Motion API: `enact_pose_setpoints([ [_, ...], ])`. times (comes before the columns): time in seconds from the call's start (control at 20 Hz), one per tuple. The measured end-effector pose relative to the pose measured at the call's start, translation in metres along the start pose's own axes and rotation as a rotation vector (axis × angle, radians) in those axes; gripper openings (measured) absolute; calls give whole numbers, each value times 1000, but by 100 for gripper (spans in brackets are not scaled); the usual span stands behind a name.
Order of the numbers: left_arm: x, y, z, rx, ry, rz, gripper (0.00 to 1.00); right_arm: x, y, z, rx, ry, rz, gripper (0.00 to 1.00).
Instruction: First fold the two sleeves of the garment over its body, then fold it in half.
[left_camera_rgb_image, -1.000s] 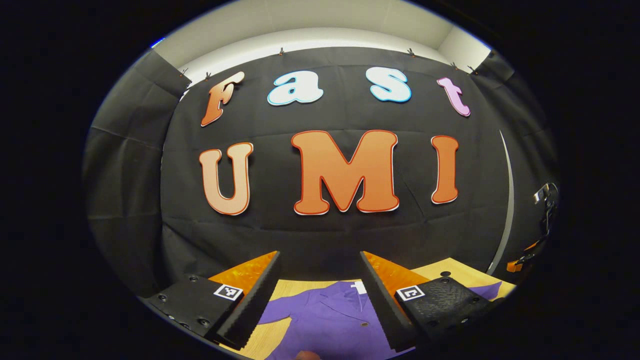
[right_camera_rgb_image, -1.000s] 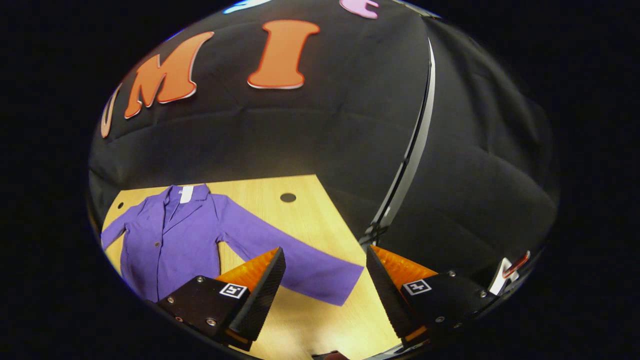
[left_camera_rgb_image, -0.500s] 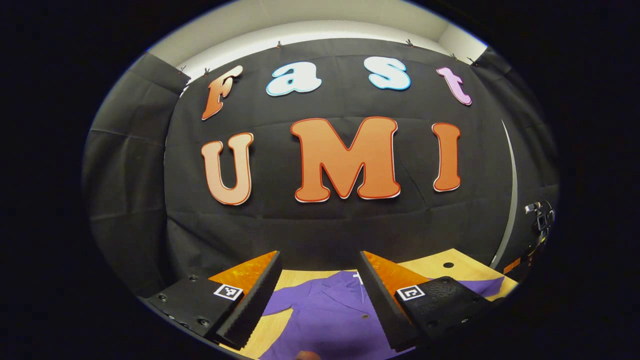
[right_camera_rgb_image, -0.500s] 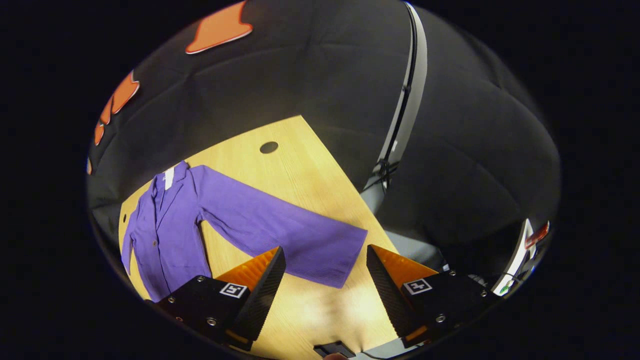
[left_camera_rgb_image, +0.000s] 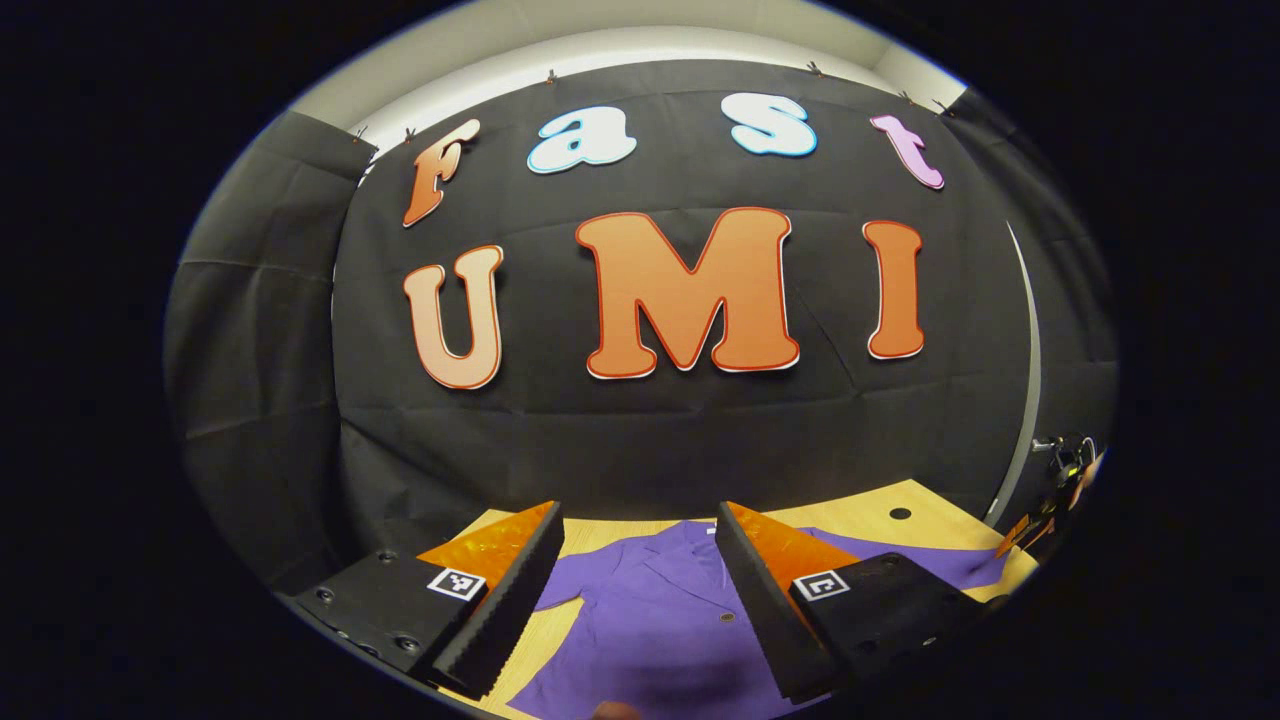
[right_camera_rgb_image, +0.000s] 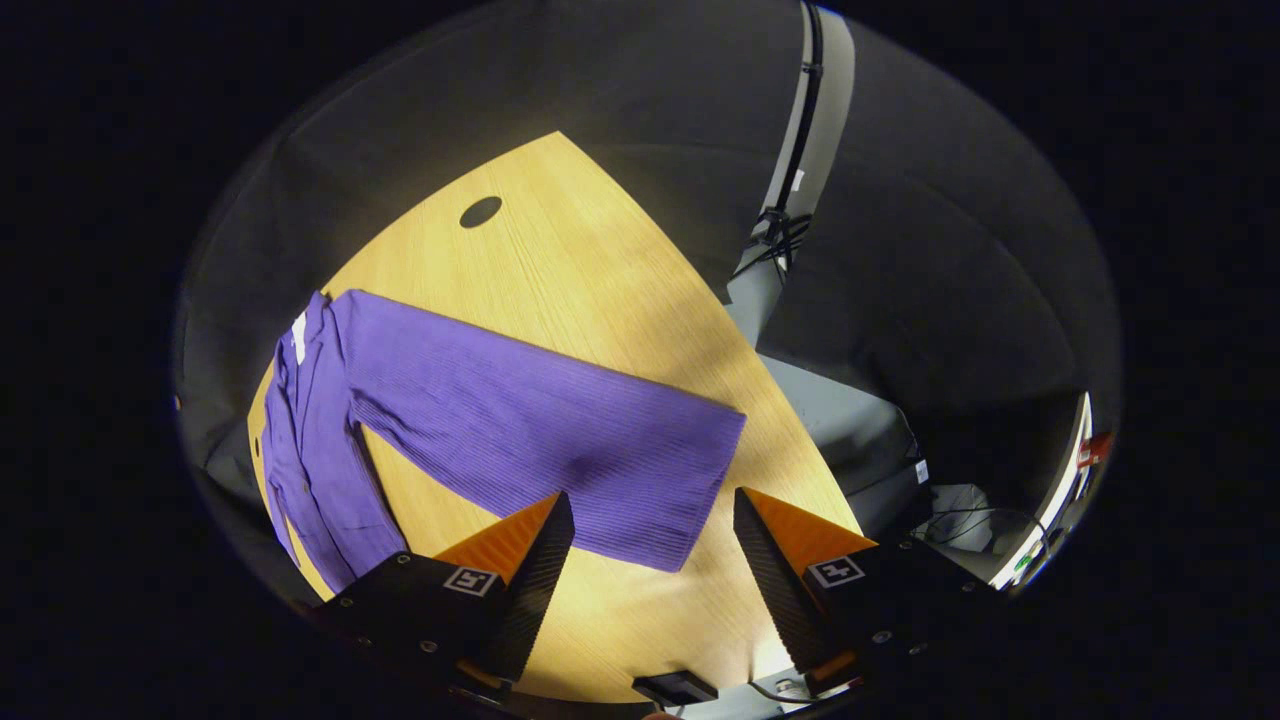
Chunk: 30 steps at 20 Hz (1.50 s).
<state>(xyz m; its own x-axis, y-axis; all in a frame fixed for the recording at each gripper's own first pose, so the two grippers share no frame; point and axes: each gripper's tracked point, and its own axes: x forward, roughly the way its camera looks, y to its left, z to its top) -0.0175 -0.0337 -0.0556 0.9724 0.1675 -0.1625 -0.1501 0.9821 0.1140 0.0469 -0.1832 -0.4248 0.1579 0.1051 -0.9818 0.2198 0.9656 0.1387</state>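
Since a moment ago the right gripper (right_camera_rgb_image: 650, 580) has tipped down over the sleeve (right_camera_rgb_image: 540, 440); the left gripper (left_camera_rgb_image: 635, 590) barely shifted. Both are open, empty. The jacket (left_camera_rgb_image: 650, 620) lies flat on the table (right_camera_rgb_image: 560, 260): soft, light, likely limp; pinch the cuff.

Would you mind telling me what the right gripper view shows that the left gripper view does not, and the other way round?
The right gripper view shows one sleeve spread flat to its cuff, between that gripper's open fingers, plus cables off the table edge. The left gripper view shows the jacket's front with a button, between its own gripper's open fingers. Both show the purple jacket unfolded on the wooden table with its round hole.
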Motion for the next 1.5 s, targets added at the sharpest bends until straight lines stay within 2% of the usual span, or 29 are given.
enact_pose_setpoints([
  [0.15,-3,-4,-6,4,24,16,96,17,-6,3,-33,34,-39,96],
  [0.3,-3,-6,-11,10,40,36,96,32,1,5,-28,63,-24,95],
  [0.45,-6,-7,-17,11,58,53,96,41,-6,6,-37,85,-57,94],
  [0.6,-10,-9,-22,15,76,69,96,42,-11,7,-63,87,-77,83],
  [0.7,-11,-13,-30,17,99,76,96,41,-5,5,-87,91,-77,62],
  [0.75,-14,-14,-32,21,108,80,99,43,-2,5,-96,94,-75,56],
  [0.8,-16,-14,-29,23,102,82,96,44,1,5,-100,84,-65,39],
  [0.85,-19,-13,-23,22,83,83,99,44,4,7,-89,74,-50,30],
  [1.0,-22,-8,-19,37,76,77,96,37,21,16,42,43,54,6],
  [1.25,-16,13,-21,17,73,48,96,-1,41,30,49,-34,102,3],
  [1.5,1,48,-20,9,62,-22,96,-58,93,48,62,-133,123,3],
])
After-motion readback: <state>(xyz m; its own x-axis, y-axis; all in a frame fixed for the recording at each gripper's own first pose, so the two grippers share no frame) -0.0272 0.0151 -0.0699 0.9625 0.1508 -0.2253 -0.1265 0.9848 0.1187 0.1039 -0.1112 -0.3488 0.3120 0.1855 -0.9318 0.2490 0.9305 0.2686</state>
